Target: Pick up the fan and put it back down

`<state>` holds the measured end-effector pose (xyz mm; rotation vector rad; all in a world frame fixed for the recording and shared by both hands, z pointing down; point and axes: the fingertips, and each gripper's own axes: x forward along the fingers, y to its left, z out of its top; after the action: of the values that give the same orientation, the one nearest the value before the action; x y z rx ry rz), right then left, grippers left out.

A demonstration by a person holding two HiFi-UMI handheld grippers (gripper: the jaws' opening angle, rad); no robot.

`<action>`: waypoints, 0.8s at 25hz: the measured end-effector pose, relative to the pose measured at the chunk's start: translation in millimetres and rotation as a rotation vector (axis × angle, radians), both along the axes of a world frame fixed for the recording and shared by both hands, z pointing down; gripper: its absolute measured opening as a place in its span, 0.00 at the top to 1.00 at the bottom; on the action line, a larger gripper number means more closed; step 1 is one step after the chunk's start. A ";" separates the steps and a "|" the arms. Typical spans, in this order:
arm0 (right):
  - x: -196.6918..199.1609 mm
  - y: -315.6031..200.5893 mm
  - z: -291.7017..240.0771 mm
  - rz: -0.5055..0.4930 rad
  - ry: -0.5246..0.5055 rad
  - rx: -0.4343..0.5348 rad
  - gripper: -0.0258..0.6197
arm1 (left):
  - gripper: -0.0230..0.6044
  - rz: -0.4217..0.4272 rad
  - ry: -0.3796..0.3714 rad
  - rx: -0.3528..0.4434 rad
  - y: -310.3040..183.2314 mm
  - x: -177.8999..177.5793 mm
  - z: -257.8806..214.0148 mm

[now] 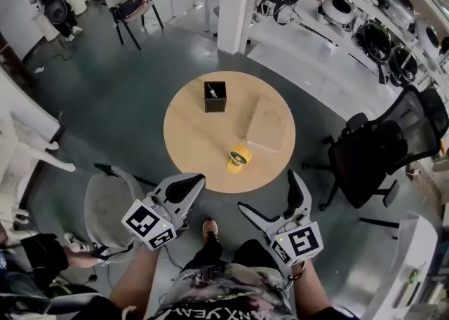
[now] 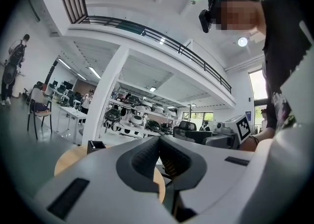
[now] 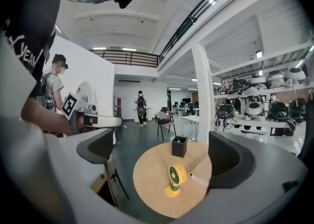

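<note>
Learner: Fan (image 1: 239,158) first: where does it stand?

Teacher: It stands upright on its yellow base on the round wooden surface (image 1: 189,136), near the edge closest to the person. A black box (image 1: 215,96) is further back. A flat tan piece (image 1: 267,124) lies near the fan, behind it and to the right.

Learner: Does any hand-held gripper touch it?

Teacher: No. The left hand-held gripper (image 1: 189,185) has its jaws pressed together with nothing between them, and it hangs just off the near edge of the surface, at the left. The right hand-held gripper (image 1: 268,192) has its jaws spread wide and holds nothing. In the right gripper view the fan (image 3: 175,180) shows in the gap between the two jaws, but it is well apart from them. So it is only framed there, not gripped.

Learner: How much of the task is done, then?

Teacher: The pictures alone do not say if a lift was made, because the fan rests free on the surface. The wide right jaws aimed at it suggest the beginning more than the end. By this judgement, everything is left to do. The right hand-held gripper must reach the fan, close on it, raise it, and set it down upright again.
</note>
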<state>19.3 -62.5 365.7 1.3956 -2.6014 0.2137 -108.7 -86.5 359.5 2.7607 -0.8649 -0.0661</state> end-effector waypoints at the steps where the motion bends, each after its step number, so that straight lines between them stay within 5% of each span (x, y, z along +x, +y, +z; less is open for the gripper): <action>1: 0.6 -1.1 1.1 0.001 0.000 -0.002 0.05 | 0.94 0.001 0.000 -0.002 -1.3 0.7 0.8; 20: 35.2 -34.9 9.3 -0.090 -0.032 -0.003 0.05 | 0.94 -0.094 -0.053 -0.007 -23.3 36.4 5.1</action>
<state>54.5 -97.4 375.0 1.2812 -2.6816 0.2292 -72.3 -109.8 364.6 2.7253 -1.0062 -0.0062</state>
